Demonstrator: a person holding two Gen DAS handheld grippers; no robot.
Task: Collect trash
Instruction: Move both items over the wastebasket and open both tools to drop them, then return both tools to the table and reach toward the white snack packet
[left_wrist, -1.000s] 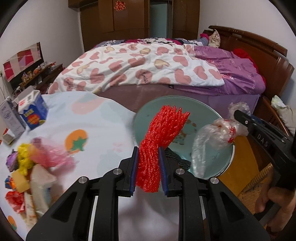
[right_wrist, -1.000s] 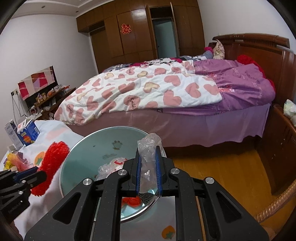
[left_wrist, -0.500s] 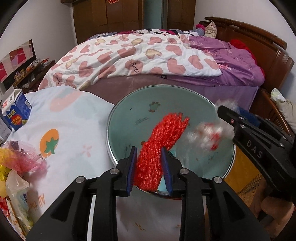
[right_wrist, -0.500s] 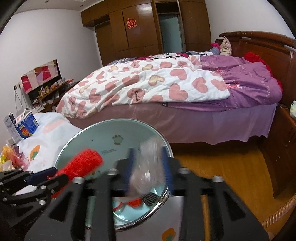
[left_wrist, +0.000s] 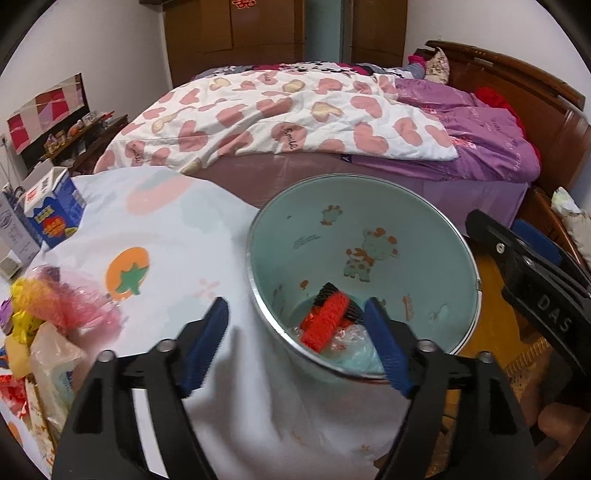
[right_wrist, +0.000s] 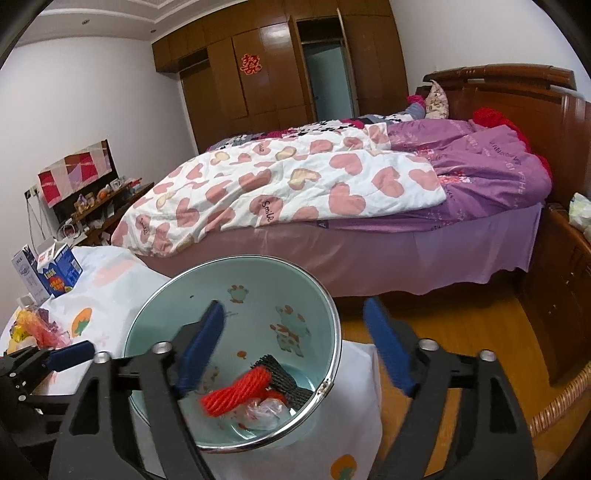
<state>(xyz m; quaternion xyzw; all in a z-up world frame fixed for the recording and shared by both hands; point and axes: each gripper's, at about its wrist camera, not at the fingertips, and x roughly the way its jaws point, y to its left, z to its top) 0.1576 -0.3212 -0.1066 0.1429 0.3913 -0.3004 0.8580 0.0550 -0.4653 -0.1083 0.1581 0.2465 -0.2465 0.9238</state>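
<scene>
A pale green bin (left_wrist: 369, 206) with giraffe prints stands at the table's right edge; it also shows in the right wrist view (right_wrist: 236, 280). Inside lie a red foam net (left_wrist: 325, 324), a clear plastic bag (left_wrist: 351, 343) and a black net (left_wrist: 328, 291); the red net (right_wrist: 236, 392), the bag (right_wrist: 264, 411) and the black net (right_wrist: 280, 376) also show in the right wrist view. My left gripper (left_wrist: 295, 343) is open and empty above the bin's near rim. My right gripper (right_wrist: 295, 343) is open and empty over the bin.
A pile of wrappers and bags (left_wrist: 44, 321) lies at the table's left. Two cartons (left_wrist: 51, 214) stand at the far left. A bed (left_wrist: 314, 122) with a heart quilt fills the background. Wooden floor (right_wrist: 454, 343) is at the right.
Both grippers have opened. The red net dropped from my left gripper and the clear bag from my right gripper; both now lie in the bin.
</scene>
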